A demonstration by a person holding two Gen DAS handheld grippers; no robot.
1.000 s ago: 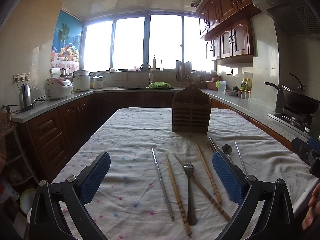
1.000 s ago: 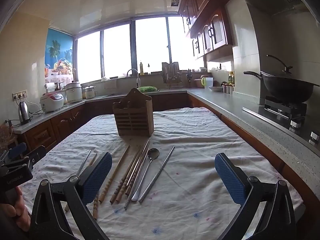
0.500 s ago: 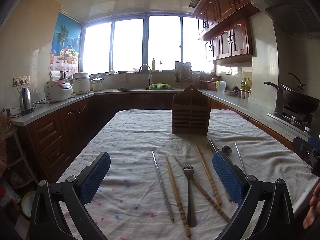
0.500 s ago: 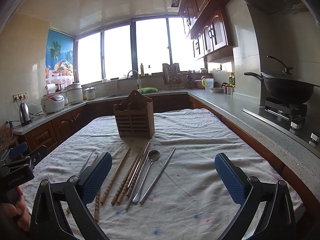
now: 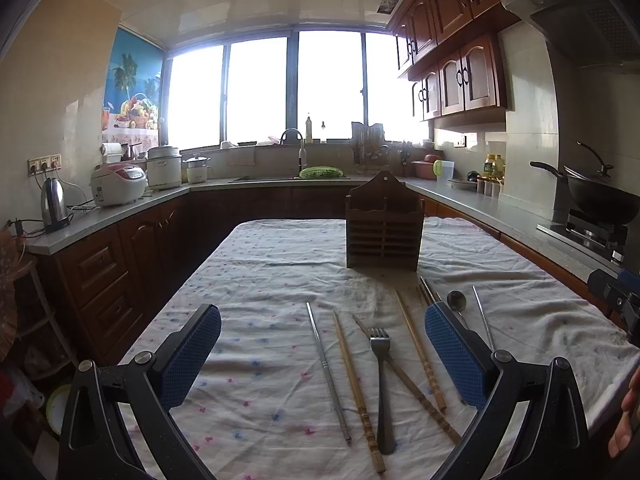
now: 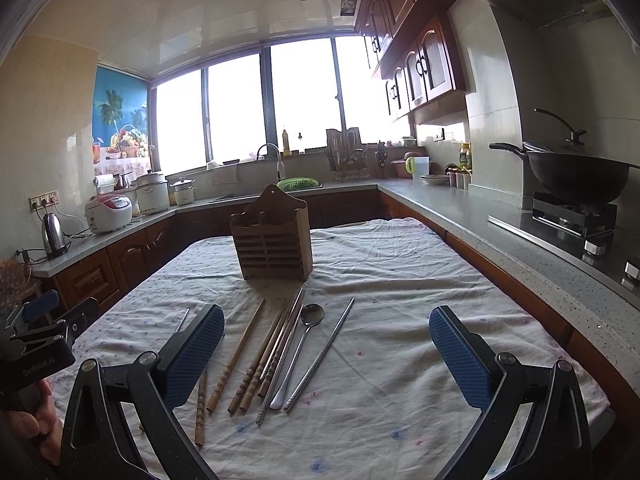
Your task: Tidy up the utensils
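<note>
While level, both claws (image 5: 322,354) (image 6: 326,354) agape.

Bright windows (image 5: 256,92) light dark wooden cabinets (image 5: 460,76) and grey countertops (image 6: 500,232)

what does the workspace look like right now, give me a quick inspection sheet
Surface: table under a wrinkled white cloth with small coloured specks.
Job's things: wooden utensil holder upright at mid-table, looks empty; fork, spoon, wooden chopsticks and metal chopsticks lying loose in front of it.
Clutter: nothing seen on the table.
Grippers: left gripper open above the fork and chopsticks; right gripper open above the spoon side; neither holds anything.
Cables: cords run from the kettle to wall sockets.
Surroundings: rice cooker, sink faucet, wok on the stove, wall cabinets.
</note>
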